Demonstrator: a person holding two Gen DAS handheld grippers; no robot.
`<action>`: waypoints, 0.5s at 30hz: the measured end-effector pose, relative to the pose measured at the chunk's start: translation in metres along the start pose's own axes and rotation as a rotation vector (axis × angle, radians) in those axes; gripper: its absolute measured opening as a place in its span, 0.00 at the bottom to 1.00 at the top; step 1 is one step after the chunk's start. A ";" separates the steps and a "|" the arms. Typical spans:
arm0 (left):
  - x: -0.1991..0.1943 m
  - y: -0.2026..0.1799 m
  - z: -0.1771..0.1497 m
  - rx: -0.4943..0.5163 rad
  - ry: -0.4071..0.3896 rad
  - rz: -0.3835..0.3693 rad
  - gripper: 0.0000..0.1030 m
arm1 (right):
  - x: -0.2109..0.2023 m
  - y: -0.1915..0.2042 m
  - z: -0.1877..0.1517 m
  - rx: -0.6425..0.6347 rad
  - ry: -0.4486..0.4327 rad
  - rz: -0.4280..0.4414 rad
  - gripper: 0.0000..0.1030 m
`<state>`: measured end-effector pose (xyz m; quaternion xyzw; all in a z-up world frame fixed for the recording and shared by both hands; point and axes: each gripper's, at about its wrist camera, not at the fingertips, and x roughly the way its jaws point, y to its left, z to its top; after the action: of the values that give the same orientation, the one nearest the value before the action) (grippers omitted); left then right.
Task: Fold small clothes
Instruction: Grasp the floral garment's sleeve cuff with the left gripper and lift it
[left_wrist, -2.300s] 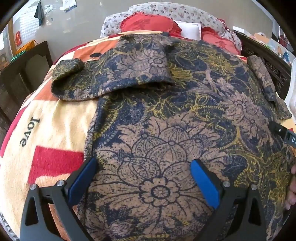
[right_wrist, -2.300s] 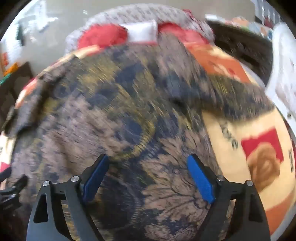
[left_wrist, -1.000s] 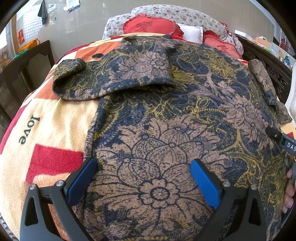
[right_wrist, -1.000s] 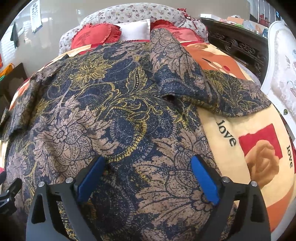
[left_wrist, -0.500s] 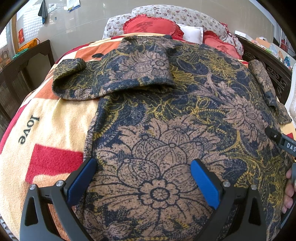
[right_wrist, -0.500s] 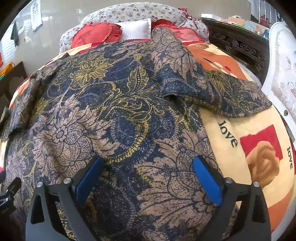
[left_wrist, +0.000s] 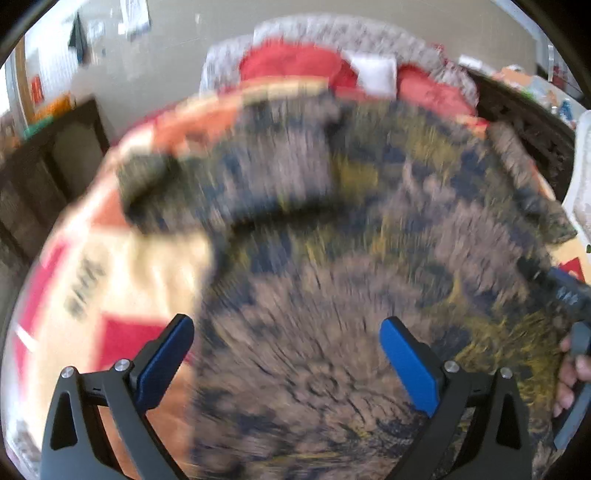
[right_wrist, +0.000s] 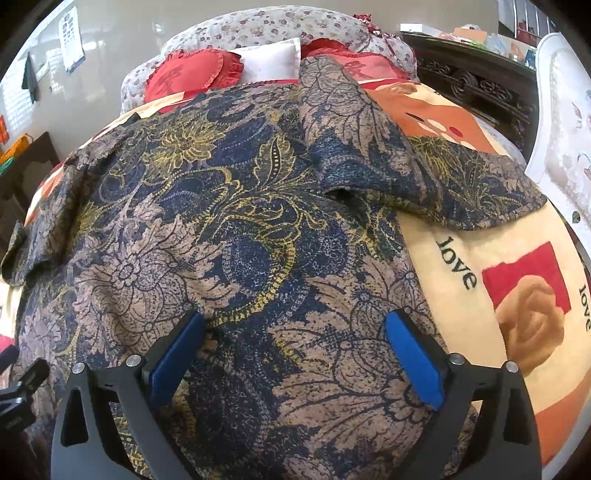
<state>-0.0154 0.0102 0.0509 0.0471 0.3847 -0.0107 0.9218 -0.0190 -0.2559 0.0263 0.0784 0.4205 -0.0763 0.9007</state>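
Note:
A navy, tan and yellow floral garment (right_wrist: 236, 236) lies spread across the bed, one sleeve (right_wrist: 436, 184) folded inward over its right side. The left wrist view is motion-blurred; it shows the same garment (left_wrist: 351, 266) with its other sleeve (left_wrist: 229, 184) folded across the upper left. My left gripper (left_wrist: 286, 354) hovers open over the garment's lower left part, nothing between its blue pads. My right gripper (right_wrist: 295, 354) is open too, above the lower right part near the hem. A hand (left_wrist: 570, 373) on the other gripper's handle shows at the right edge of the left wrist view.
A cream, red and orange "love" blanket (right_wrist: 517, 280) covers the bed. Red pillows (right_wrist: 192, 74) and a white one (right_wrist: 273, 61) sit at the headboard end. Dark carved wooden furniture (right_wrist: 480, 85) stands to the right, a dark chair (left_wrist: 48, 166) to the left.
The left gripper's view has gone from sharp to blurred, so the left gripper is now moving. The right gripper has barely shifted. Both stay open; the garment lies as before.

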 end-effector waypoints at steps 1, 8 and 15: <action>-0.008 0.007 0.008 0.019 -0.044 0.015 1.00 | 0.000 0.000 0.000 -0.002 -0.005 0.000 1.00; 0.013 0.076 0.065 0.148 -0.085 0.235 1.00 | 0.001 0.002 0.000 -0.017 -0.015 -0.014 1.00; 0.085 0.112 0.087 0.065 0.043 0.022 0.96 | 0.002 0.004 0.000 -0.028 -0.003 -0.023 1.00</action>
<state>0.1129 0.1149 0.0603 0.0815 0.4035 -0.0121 0.9112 -0.0172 -0.2520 0.0252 0.0610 0.4209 -0.0809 0.9014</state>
